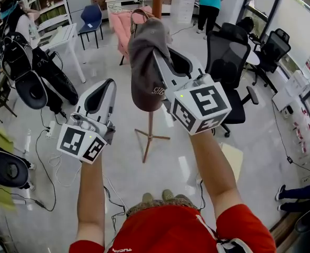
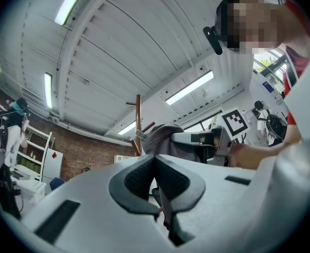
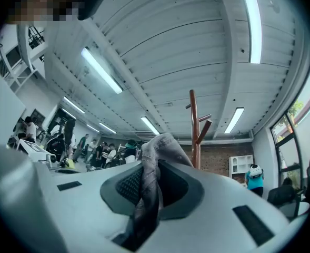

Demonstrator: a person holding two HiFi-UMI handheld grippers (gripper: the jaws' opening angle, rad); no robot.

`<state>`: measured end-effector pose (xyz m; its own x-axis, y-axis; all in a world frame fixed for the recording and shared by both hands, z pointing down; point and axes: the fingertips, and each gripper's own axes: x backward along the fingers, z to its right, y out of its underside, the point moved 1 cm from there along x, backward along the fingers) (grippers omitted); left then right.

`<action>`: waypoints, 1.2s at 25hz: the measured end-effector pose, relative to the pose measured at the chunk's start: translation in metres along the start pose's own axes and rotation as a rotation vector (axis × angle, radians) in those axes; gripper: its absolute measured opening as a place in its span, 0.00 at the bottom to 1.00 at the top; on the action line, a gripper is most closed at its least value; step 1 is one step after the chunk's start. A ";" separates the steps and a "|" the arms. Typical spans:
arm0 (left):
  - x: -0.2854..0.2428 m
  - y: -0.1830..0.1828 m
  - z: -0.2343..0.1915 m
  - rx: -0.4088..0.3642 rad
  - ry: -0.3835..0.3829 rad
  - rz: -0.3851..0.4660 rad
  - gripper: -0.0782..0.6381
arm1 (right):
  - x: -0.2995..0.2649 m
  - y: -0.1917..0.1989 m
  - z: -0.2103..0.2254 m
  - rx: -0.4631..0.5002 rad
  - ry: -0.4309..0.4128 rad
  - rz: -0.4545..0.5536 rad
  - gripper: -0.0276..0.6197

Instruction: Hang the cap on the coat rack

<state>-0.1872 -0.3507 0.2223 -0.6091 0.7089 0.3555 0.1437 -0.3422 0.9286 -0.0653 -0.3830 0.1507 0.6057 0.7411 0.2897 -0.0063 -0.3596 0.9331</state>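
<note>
My right gripper is shut on a grey-brown cap and holds it up in front of the brown wooden coat rack. The cap hides most of the rack's pole in the head view. In the right gripper view the cap's fabric is pinched between the pads, with the rack's top pegs just behind and to the right. My left gripper is lower and to the left, shut with nothing in it. From the left gripper view, the cap hangs beside the rack.
A black office chair stands right of the rack, and a pink chair stands behind it. Black bags and equipment and floor cables fill the left. People stand at the back.
</note>
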 end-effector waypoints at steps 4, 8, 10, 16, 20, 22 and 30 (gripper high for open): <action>-0.008 -0.003 -0.013 0.009 -0.006 0.020 0.12 | -0.030 0.014 0.017 0.011 0.034 -0.037 0.14; -0.009 0.009 -0.021 0.021 -0.020 0.013 0.12 | -0.053 0.038 0.031 0.024 0.047 -0.094 0.14; -0.009 0.016 -0.025 0.031 -0.025 0.008 0.12 | -0.061 0.048 0.036 0.028 0.059 -0.121 0.14; -0.024 0.037 -0.017 0.052 -0.011 -0.017 0.12 | -0.066 0.078 0.055 0.066 0.086 -0.181 0.14; -0.036 0.047 -0.010 0.072 -0.003 -0.024 0.12 | -0.063 0.095 0.062 0.066 0.063 -0.203 0.16; -0.041 0.052 -0.007 0.079 0.002 -0.025 0.12 | -0.063 0.104 0.060 0.064 0.029 -0.210 0.22; -0.058 0.050 0.003 0.060 0.015 -0.029 0.12 | -0.038 0.101 0.050 -0.006 -0.094 -0.130 0.36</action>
<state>-0.1422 -0.4068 0.2487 -0.6250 0.7088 0.3271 0.1719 -0.2838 0.9434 -0.0489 -0.4759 0.2233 0.6733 0.7248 0.1457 0.0720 -0.2604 0.9628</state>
